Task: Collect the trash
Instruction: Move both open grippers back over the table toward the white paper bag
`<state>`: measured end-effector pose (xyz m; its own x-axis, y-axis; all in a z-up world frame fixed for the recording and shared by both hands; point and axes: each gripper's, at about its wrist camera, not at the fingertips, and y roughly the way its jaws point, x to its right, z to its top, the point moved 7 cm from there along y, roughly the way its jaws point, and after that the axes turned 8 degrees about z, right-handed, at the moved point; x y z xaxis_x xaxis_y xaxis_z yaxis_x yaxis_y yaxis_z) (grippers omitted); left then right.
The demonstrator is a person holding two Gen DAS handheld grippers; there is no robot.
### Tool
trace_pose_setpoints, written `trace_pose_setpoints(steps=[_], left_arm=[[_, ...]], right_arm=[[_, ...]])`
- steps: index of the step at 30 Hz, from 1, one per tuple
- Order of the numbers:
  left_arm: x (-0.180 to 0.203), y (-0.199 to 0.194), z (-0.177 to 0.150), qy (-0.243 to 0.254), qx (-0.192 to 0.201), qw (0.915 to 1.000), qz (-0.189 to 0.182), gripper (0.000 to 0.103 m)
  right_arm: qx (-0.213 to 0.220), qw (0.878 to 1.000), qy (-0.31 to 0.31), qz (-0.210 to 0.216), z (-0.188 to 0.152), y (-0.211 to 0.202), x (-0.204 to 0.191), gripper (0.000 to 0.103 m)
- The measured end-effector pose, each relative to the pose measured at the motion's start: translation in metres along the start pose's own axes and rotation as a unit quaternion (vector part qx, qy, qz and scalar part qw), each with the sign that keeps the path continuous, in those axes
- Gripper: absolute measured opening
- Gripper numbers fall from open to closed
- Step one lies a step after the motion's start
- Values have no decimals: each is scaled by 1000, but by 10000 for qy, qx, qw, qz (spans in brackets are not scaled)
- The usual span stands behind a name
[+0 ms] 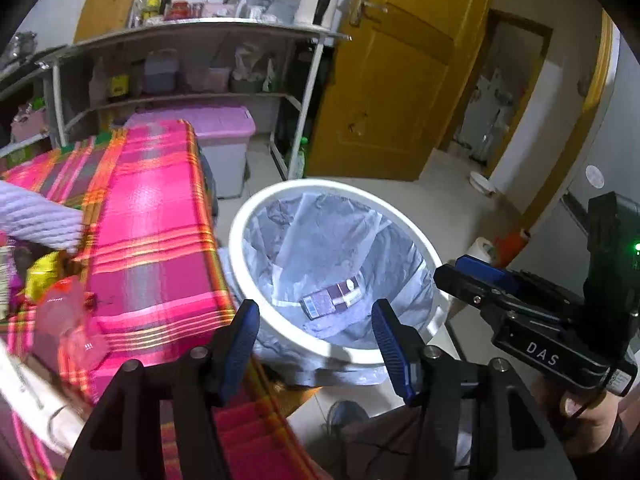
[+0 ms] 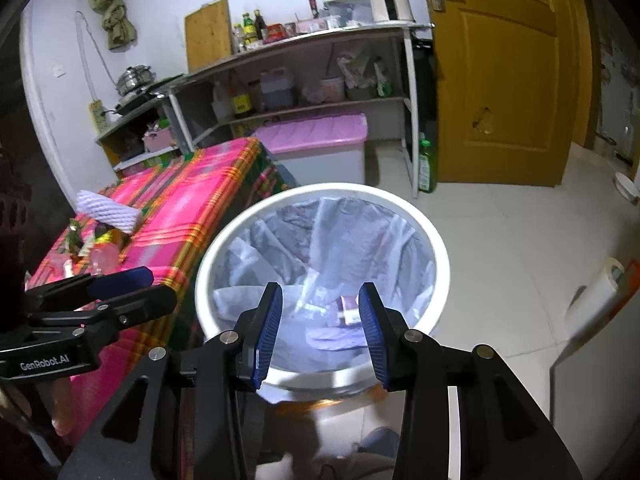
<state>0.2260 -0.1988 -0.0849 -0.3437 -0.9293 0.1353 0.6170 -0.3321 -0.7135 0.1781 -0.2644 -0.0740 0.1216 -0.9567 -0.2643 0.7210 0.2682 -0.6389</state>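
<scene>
My left tool (image 1: 316,344) hangs open and empty over the near rim of the bin (image 1: 256,216); my right tool (image 2: 320,332) likewise. A box (image 1: 332,299) lies inside. Remaining trash (image 1: 60,280) sits left on the desk (image 1: 152,248); I'd reach there, gripping the wrappers squarely.

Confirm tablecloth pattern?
The tablecloth is pink plaid with orange, yellow and green stripes; clearest in the left wrist view.
</scene>
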Motion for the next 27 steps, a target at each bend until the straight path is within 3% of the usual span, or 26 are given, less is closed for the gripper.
trace_pose_setpoints(steps=[10,19,27], left_arm=[[-27,-54,-13,-201,489,9980,360,58],[-66,-92,-29,-503,646,9948,614,58],[-94,-114,-46,-665,777,9897,1005,58]], right_arm=[[79,9987,-349,362,1,-14,-44,41],[87,9932,-757,876,-3,-13,-94,41],[-171,9901,-935,1036,-11,-2,-120,41]])
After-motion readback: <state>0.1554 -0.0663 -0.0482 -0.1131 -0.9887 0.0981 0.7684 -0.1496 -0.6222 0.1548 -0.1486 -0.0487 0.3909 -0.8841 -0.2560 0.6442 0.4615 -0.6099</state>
